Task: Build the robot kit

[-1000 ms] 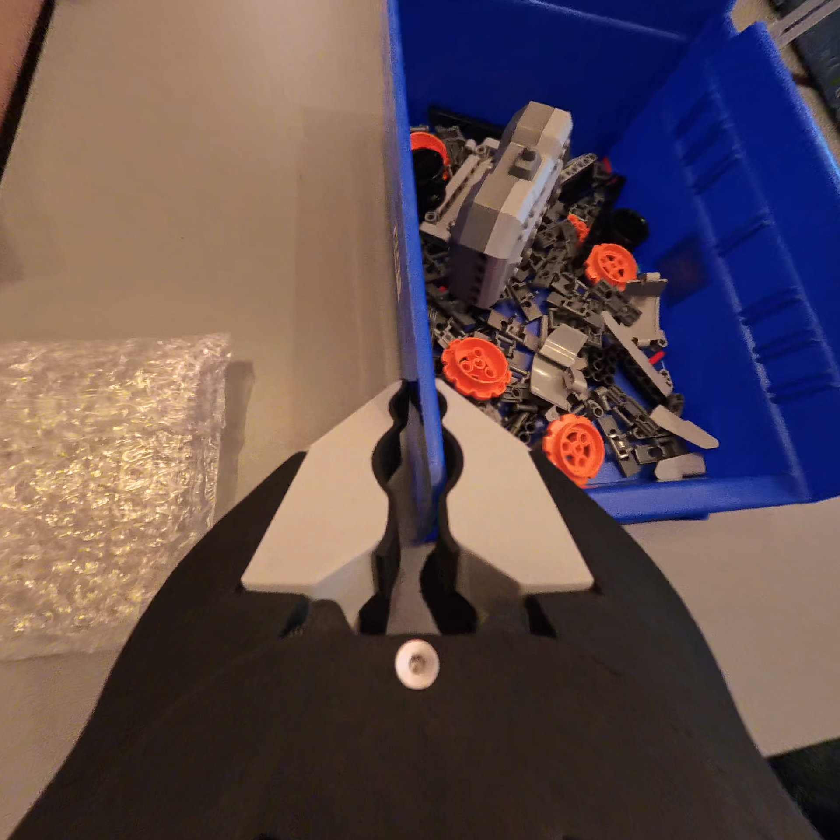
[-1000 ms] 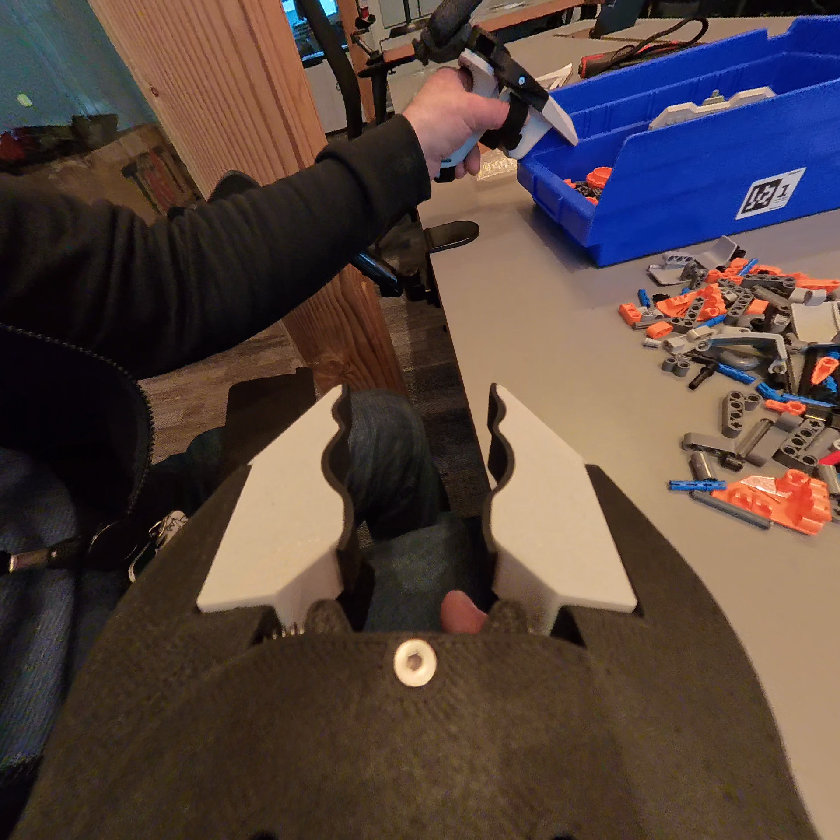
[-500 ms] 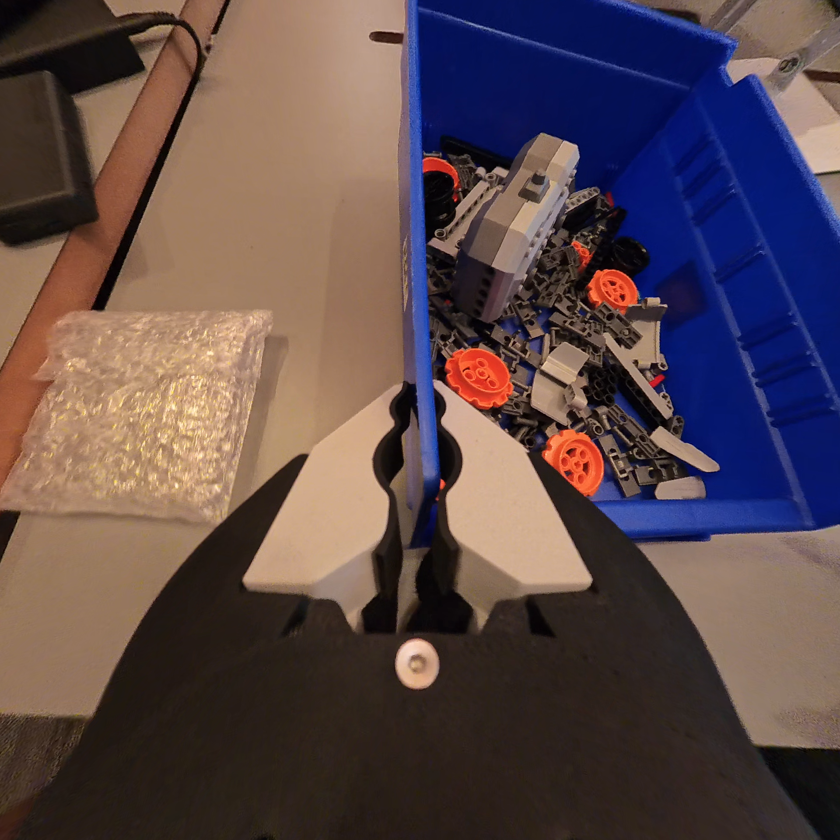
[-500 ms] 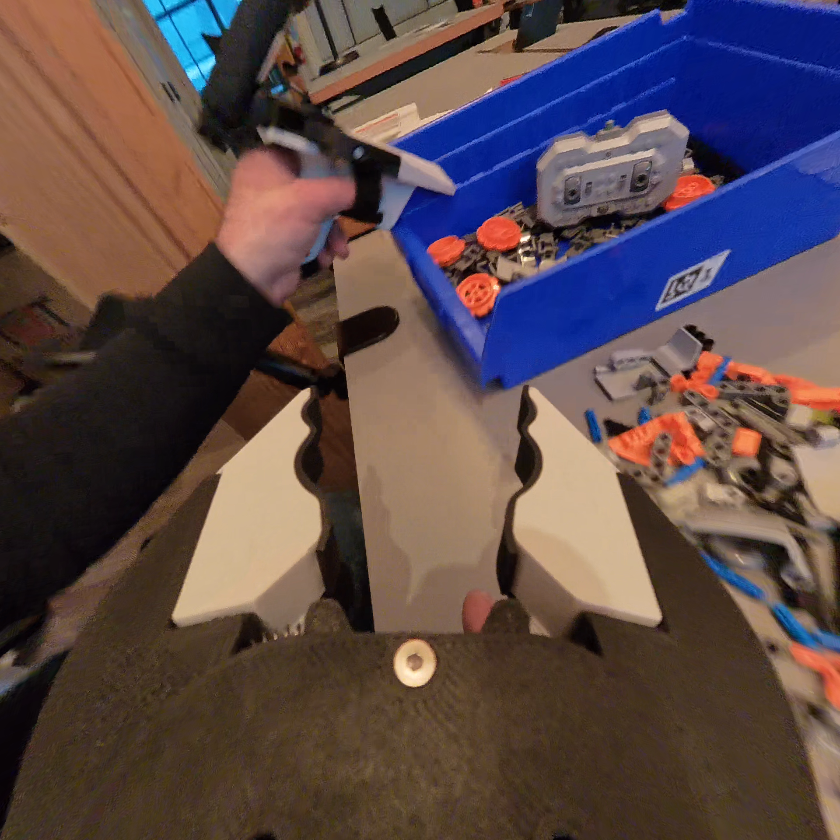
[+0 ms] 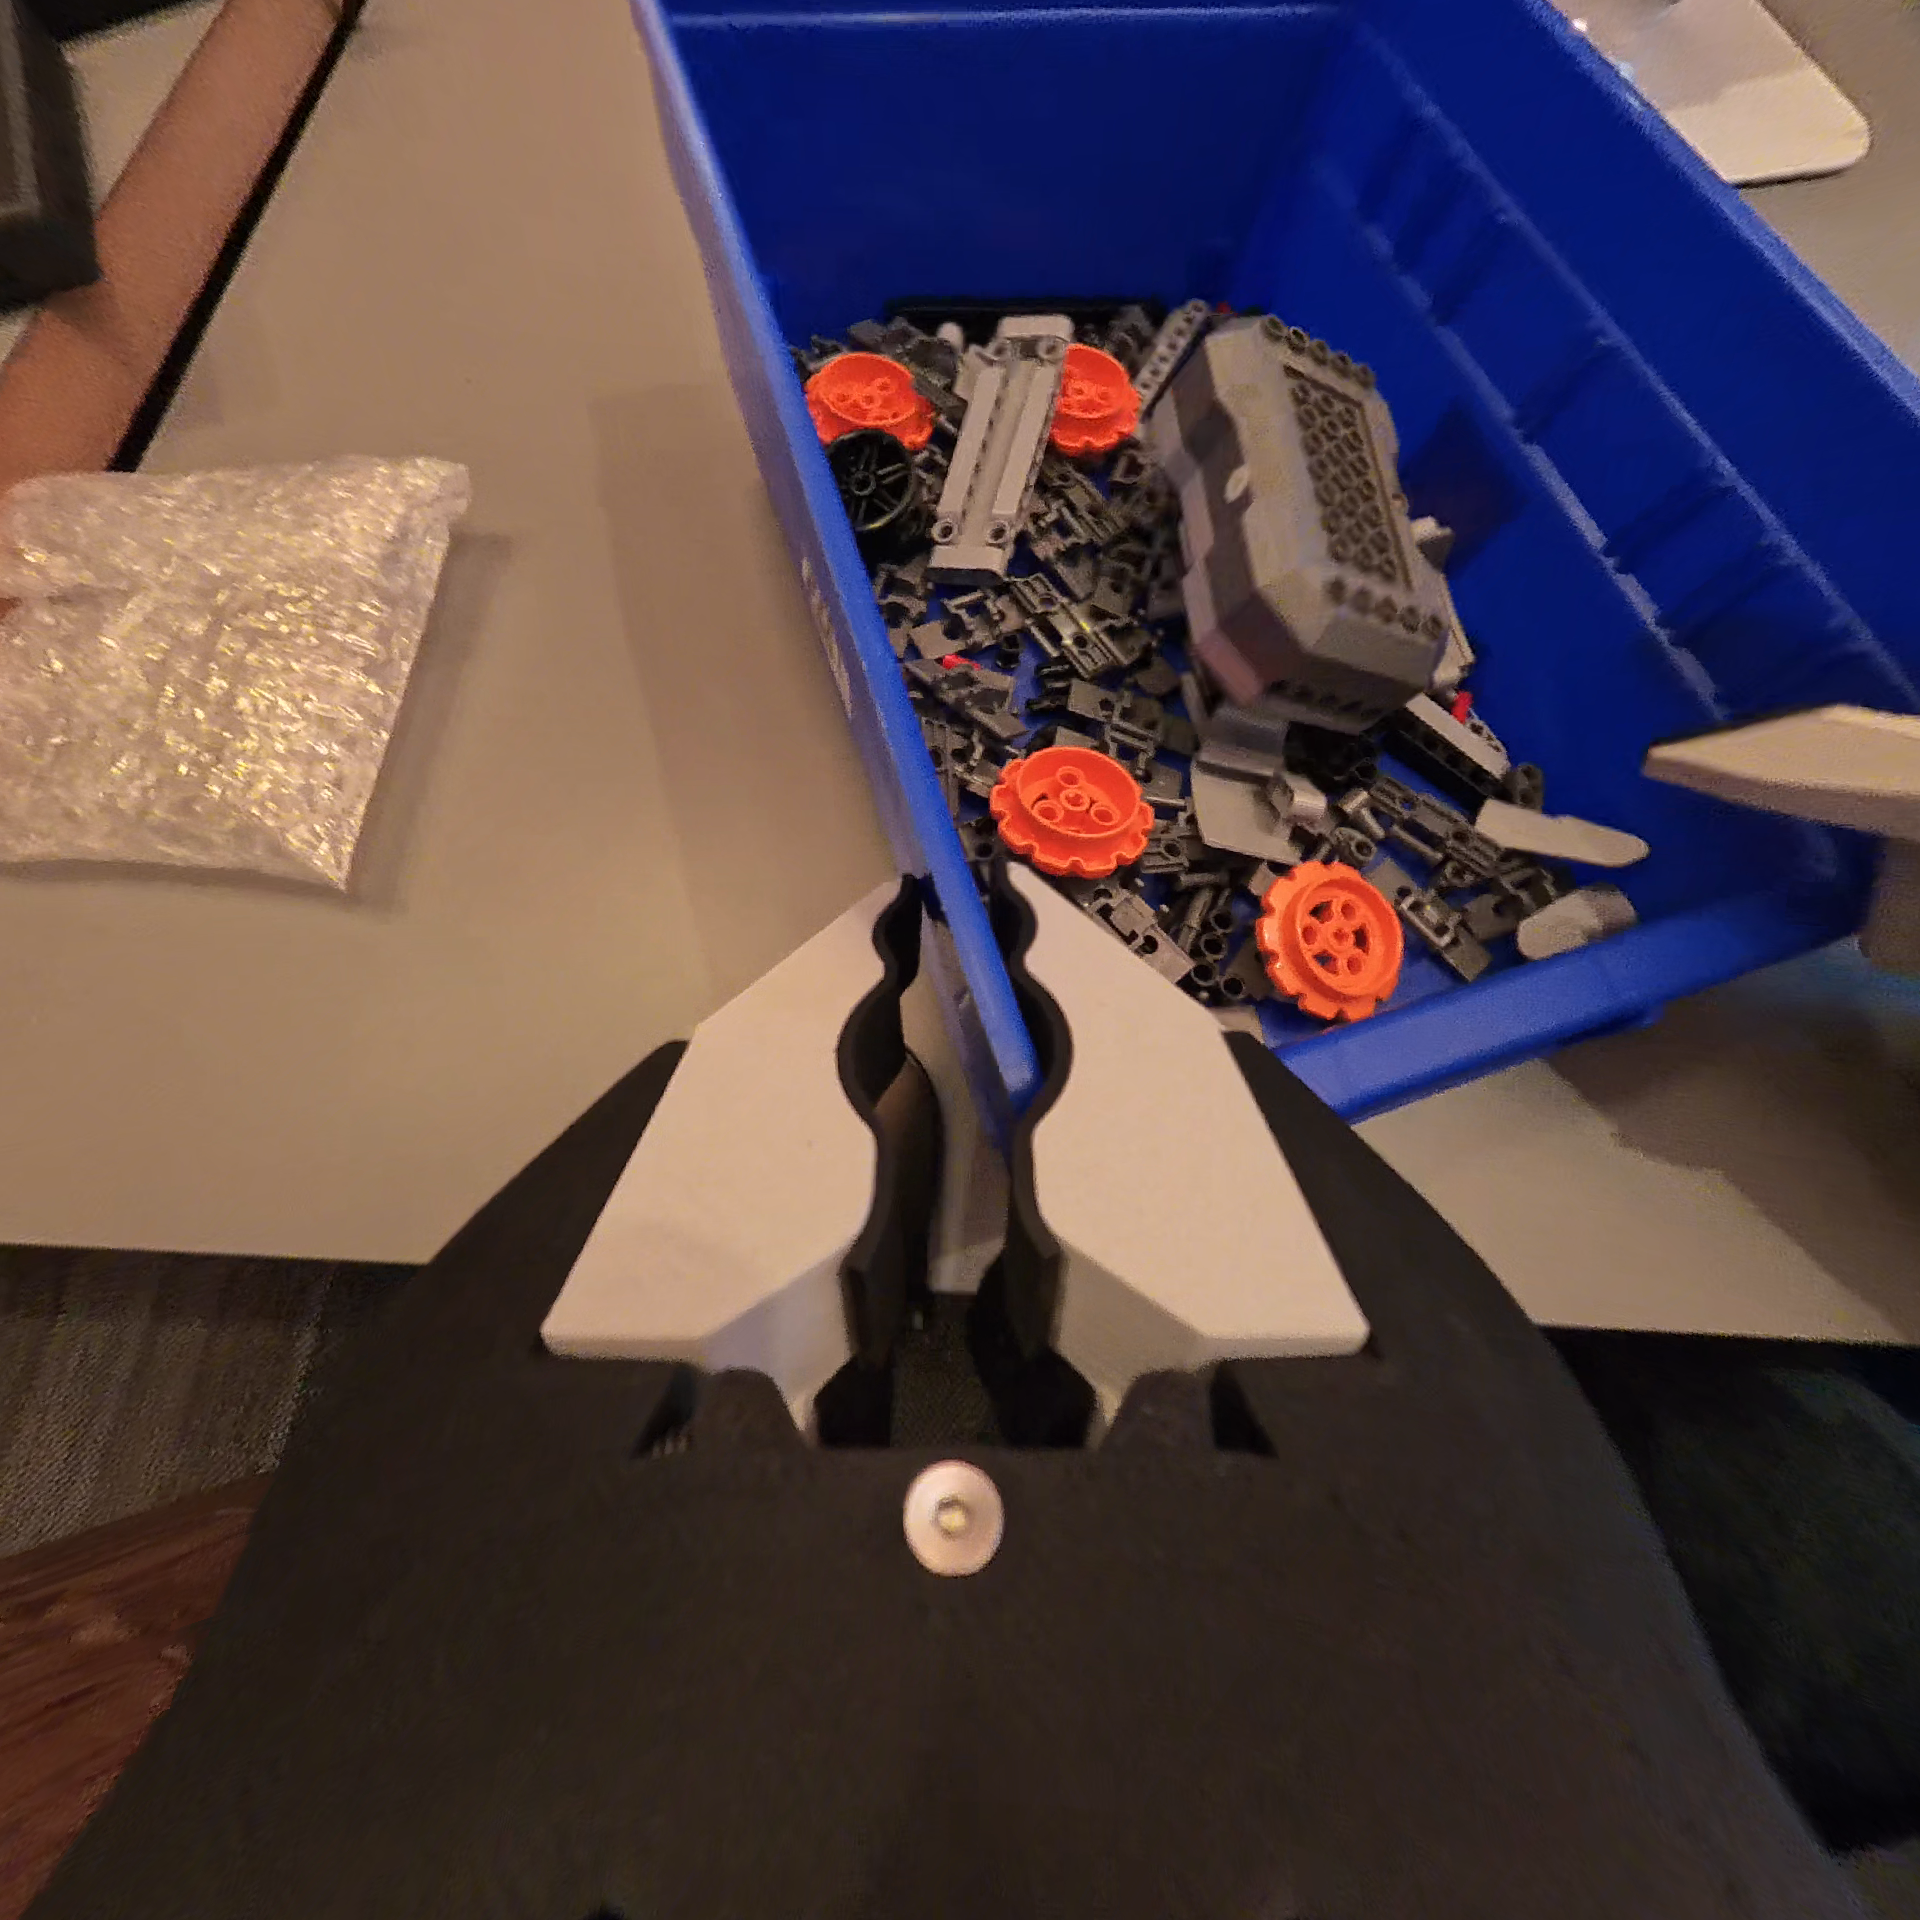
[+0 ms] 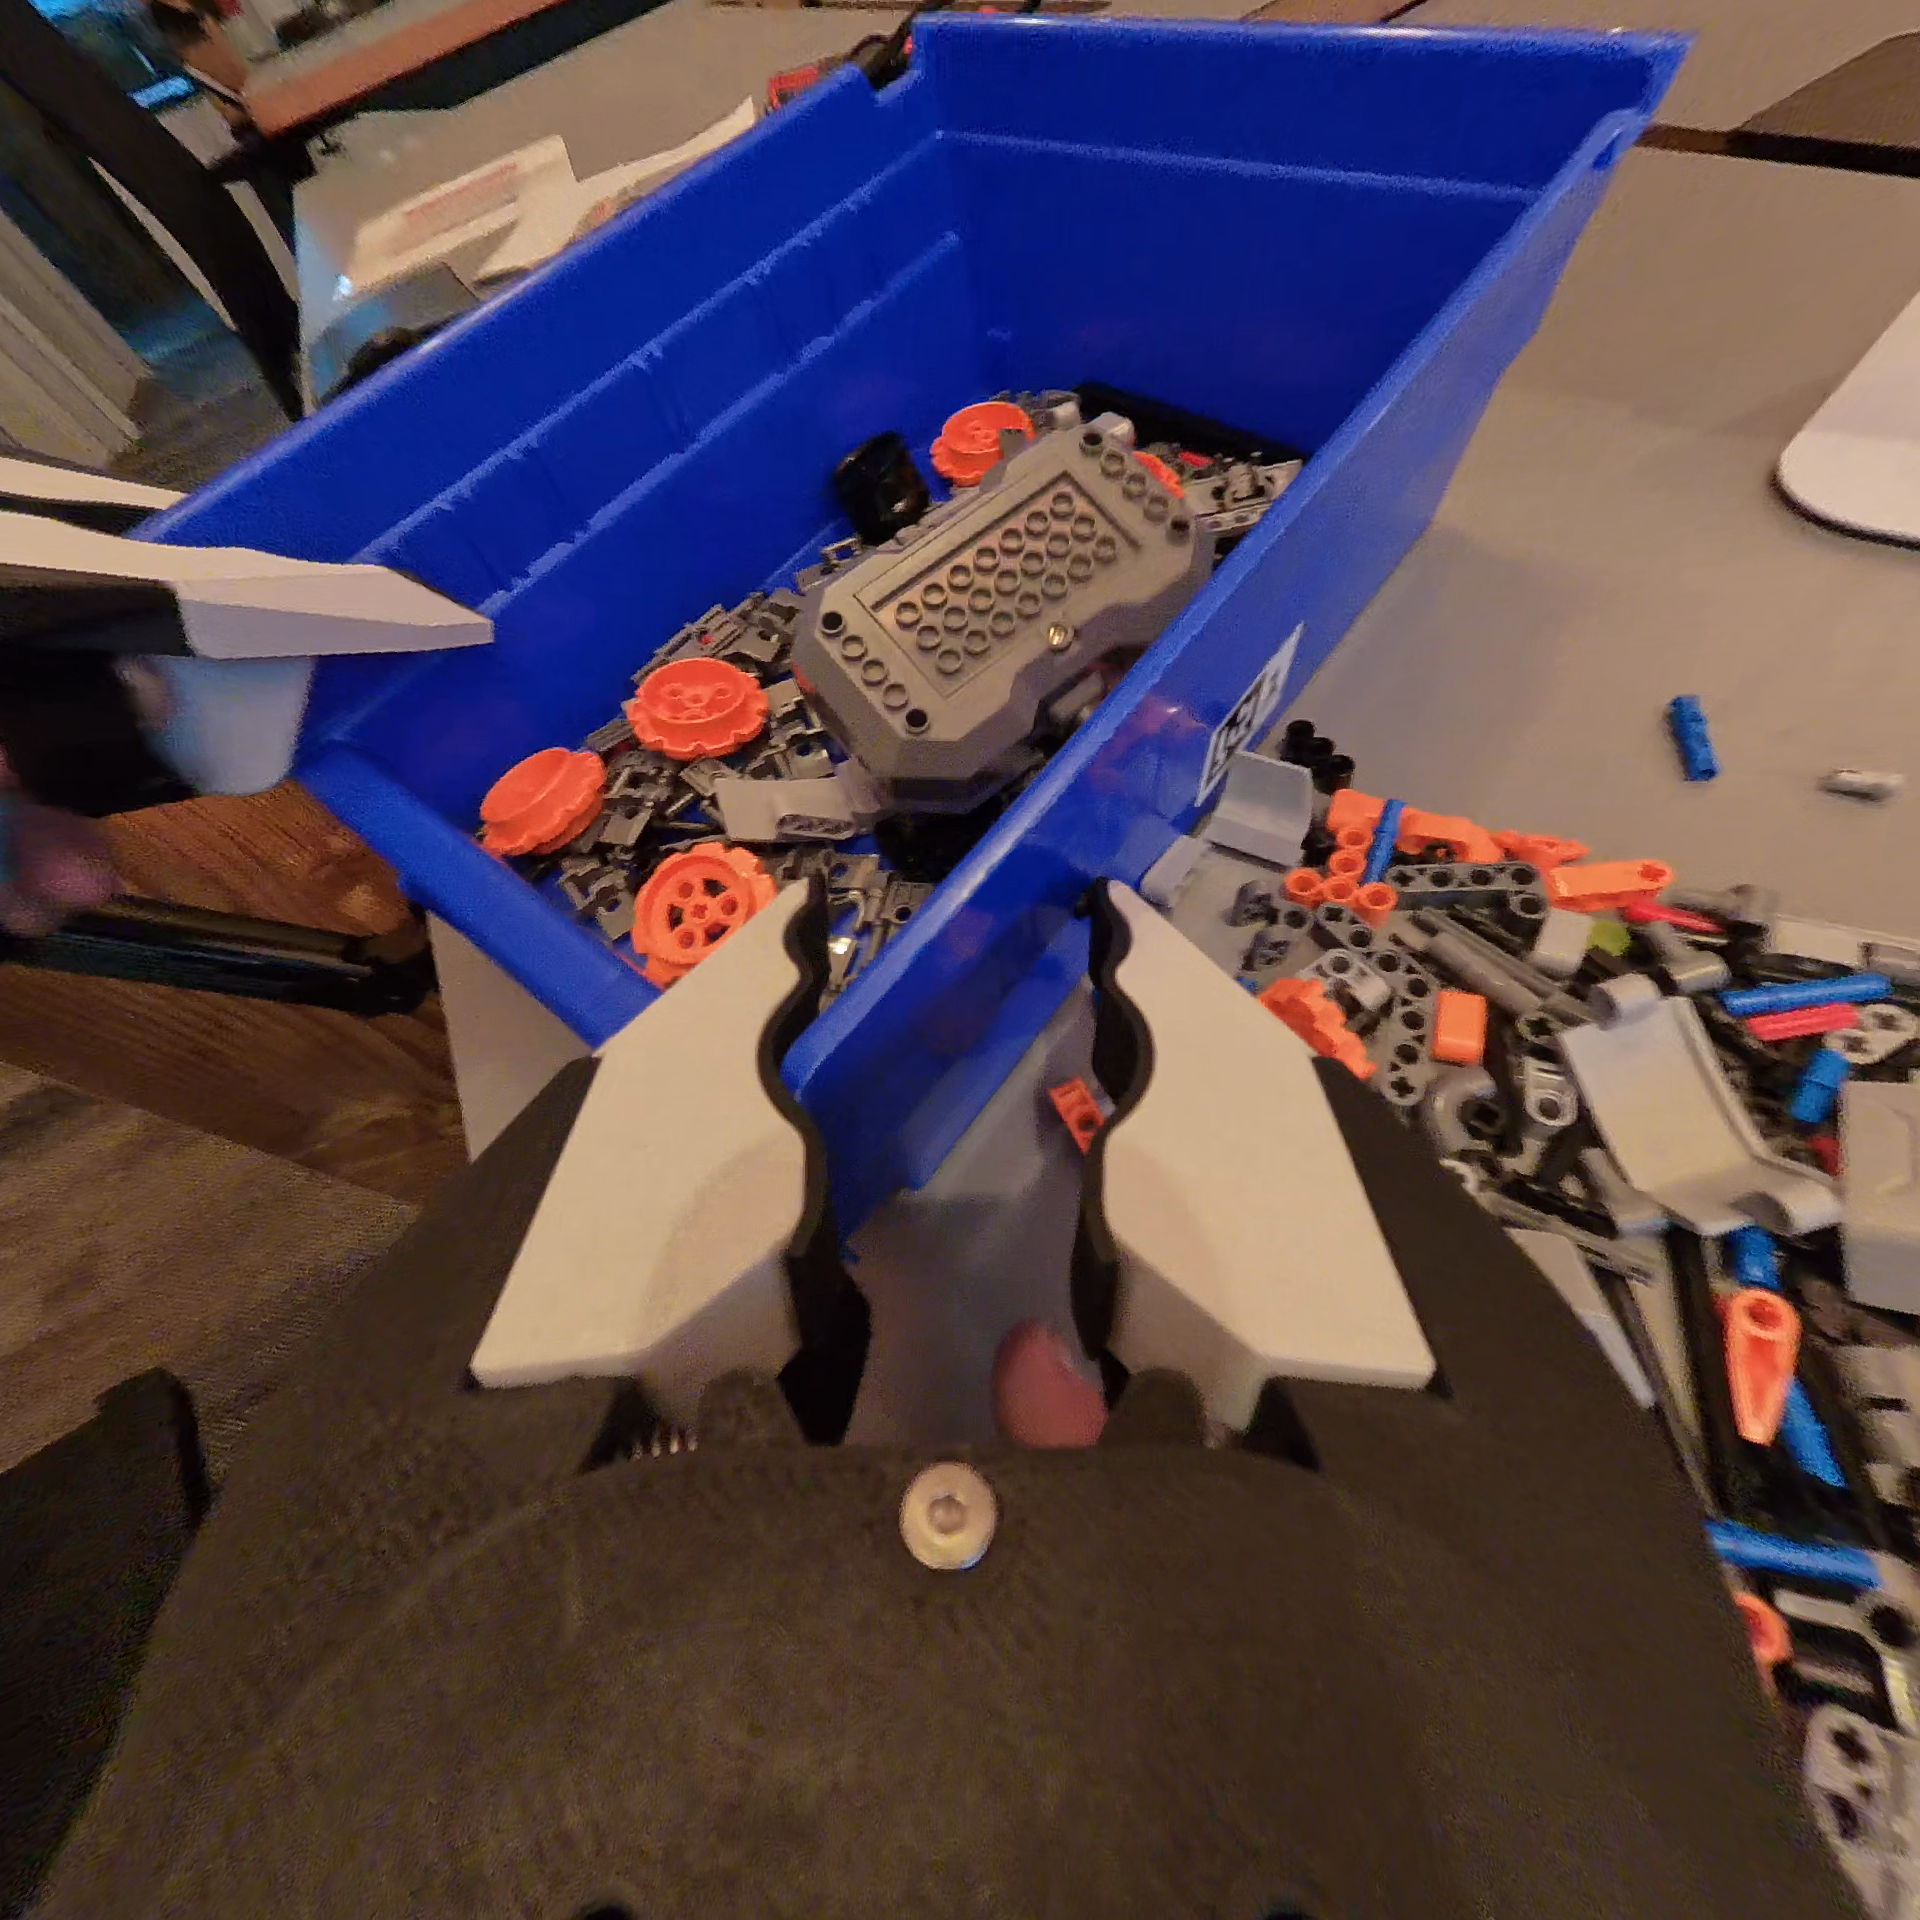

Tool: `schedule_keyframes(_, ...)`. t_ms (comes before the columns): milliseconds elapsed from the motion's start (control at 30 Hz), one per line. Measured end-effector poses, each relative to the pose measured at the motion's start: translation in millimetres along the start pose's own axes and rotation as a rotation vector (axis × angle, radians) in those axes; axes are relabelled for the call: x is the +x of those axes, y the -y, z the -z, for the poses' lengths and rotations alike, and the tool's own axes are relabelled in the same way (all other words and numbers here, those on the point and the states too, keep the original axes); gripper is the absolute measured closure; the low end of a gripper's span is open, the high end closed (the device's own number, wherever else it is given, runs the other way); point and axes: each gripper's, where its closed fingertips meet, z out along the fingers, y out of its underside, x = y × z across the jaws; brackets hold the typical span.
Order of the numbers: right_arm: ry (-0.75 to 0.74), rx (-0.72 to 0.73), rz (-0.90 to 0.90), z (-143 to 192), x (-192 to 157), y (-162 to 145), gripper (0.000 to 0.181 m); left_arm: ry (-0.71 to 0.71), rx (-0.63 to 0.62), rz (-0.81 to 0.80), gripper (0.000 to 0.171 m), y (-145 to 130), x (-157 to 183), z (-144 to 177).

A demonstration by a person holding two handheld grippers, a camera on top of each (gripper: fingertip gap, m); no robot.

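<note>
A blue plastic bin sits tilted on the grey table; it also shows in the right wrist view. It holds a grey studded block, orange wheels and several small dark grey pieces. My left gripper is shut on the bin's left wall near the front corner. My right gripper is open, its jaws straddling the bin's right wall near the front corner. The wall rim touches its left finger. The grey block and wheels lie just ahead of it.
A bubble-wrap pouch lies left of the bin. A pile of loose orange, grey and blue pieces covers the table right of the bin. A white flat object lies far right. The table's front edge is just below both grippers.
My right gripper has swung from over the person's lap to the bin's front right corner, its jaws now around the wall. The bin has tilted and the grey block has rolled over.
</note>
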Motion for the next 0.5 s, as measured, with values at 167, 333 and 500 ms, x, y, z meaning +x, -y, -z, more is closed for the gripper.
schedule_keyframes(167, -0.049, -0.021, 0.023, 7, 13, 1, 0.154, -0.025, -0.016, -0.026, 0.151, -12, 20, 12)
schedule_keyframes(333, -0.042, -0.05, 0.03, 11, 20, 2, 0.166, -0.063, -0.036, -0.066, 0.138, -31, 43, 27)
schedule_keyframes(500, -0.065, -0.103, 0.103, 22, 15, -2, 0.173, -0.089, -0.062, -0.122, 0.131, -56, 64, 43)
